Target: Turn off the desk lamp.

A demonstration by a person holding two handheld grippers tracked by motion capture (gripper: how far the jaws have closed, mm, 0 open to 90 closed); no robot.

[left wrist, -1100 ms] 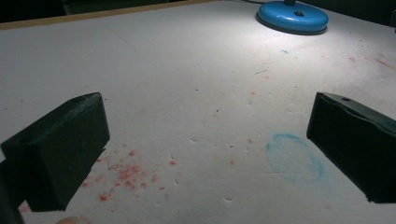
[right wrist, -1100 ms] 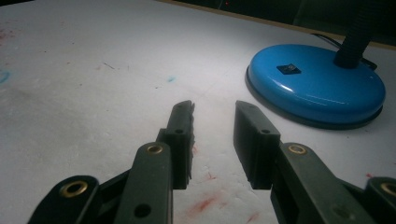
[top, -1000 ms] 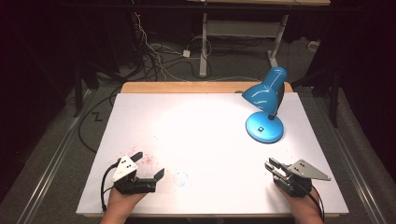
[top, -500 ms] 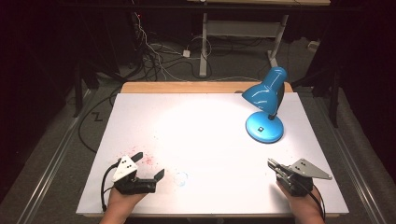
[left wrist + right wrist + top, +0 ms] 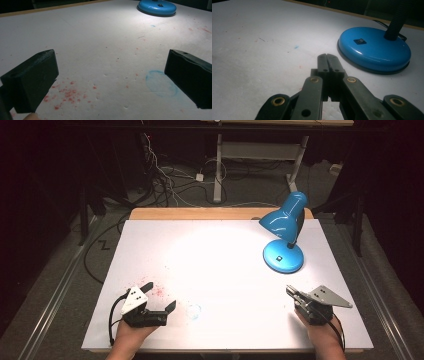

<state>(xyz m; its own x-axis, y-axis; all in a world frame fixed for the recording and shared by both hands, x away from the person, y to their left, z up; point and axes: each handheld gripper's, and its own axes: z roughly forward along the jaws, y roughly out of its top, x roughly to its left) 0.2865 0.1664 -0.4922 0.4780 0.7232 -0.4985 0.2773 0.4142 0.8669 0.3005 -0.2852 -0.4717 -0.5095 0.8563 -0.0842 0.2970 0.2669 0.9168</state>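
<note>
The blue desk lamp (image 5: 285, 236) stands at the far right of the white table top (image 5: 220, 255), its shade tilted toward the middle and throwing a bright pool of light there; its round base (image 5: 374, 50) carries a small black switch (image 5: 358, 41) whose marking is too small for me to read. My right gripper (image 5: 291, 291) sits near that base, just short of it, with its jaws pressed together on nothing and not touching the lamp. My left gripper (image 5: 160, 296) rests well apart at the near left, jaws spread wide and empty, hovering over red speckles (image 5: 67, 93) and beside a faint blue ring stain (image 5: 158, 82) on the sheet.
</note>
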